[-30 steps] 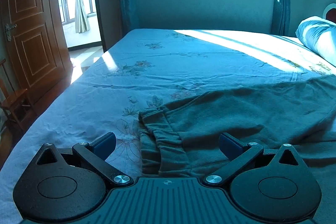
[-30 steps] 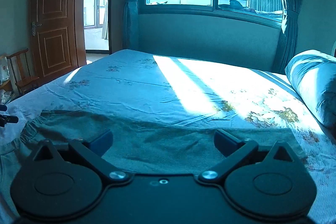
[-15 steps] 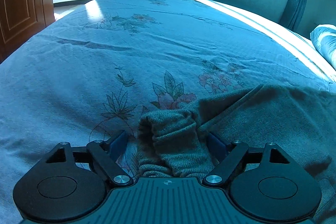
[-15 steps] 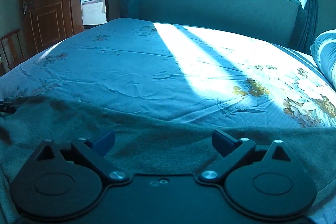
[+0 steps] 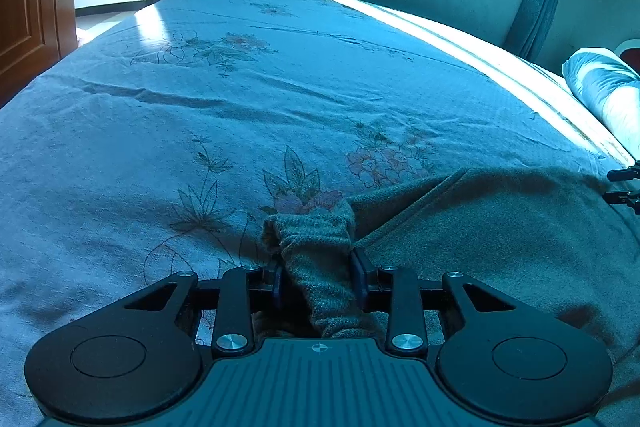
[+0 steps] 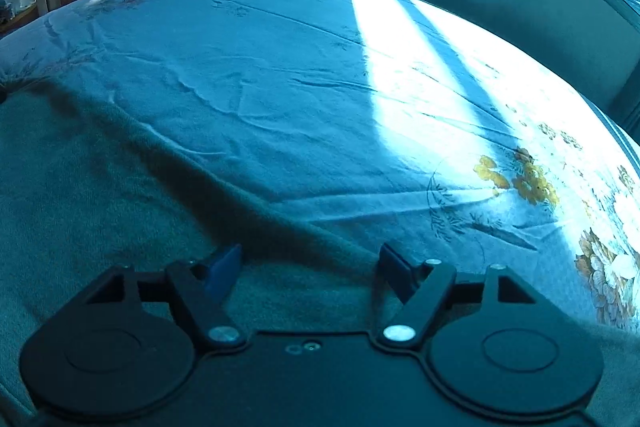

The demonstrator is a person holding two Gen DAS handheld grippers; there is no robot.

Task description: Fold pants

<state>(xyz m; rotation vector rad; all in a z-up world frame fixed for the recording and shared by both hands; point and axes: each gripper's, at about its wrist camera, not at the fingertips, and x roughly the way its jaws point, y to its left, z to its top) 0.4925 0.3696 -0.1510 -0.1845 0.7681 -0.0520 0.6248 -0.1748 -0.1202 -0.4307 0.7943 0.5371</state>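
Presently the left gripper [image 5: 318, 277] is clamping a bunched, ribbed end of the pants [image 5: 480, 235], most likely the waistband; its jaws have just been closing, and both pads are pressing the roll of cloth from either side. The pants are lying on the bed [image 5: 240, 99], spreading from the left gripper toward 3 o'clock in the left wrist view, where a dark bit of the other tool is showing at the frame edge. In the right wrist view the right gripper [image 6: 310, 271] is standing with jaws apart over the far edge of the pants [image 6: 100, 207]; the jaws have just been closing, with cloth lying between and beneath them, but the pads are not yet pressing it. The bare sheet is running on from 12 o'clock, with a sunlit band toward 1 o'clock. Judgement: the step in hand is taking hold of both ends before the first fold. To do it well, the right gripper is needing to sink until the lower fingertip is sliding under the hem, so that it is catching every layer and not merely the top one. The left grip is looking thick and secure, though a bunched hold is tending to drag wrinkles into the fold. Both grips are best confirmed before lifting, and the lift is best kept level and together so the cloth is staying taut between them. The sheet is already creased; catching it with the cloth is a risk.
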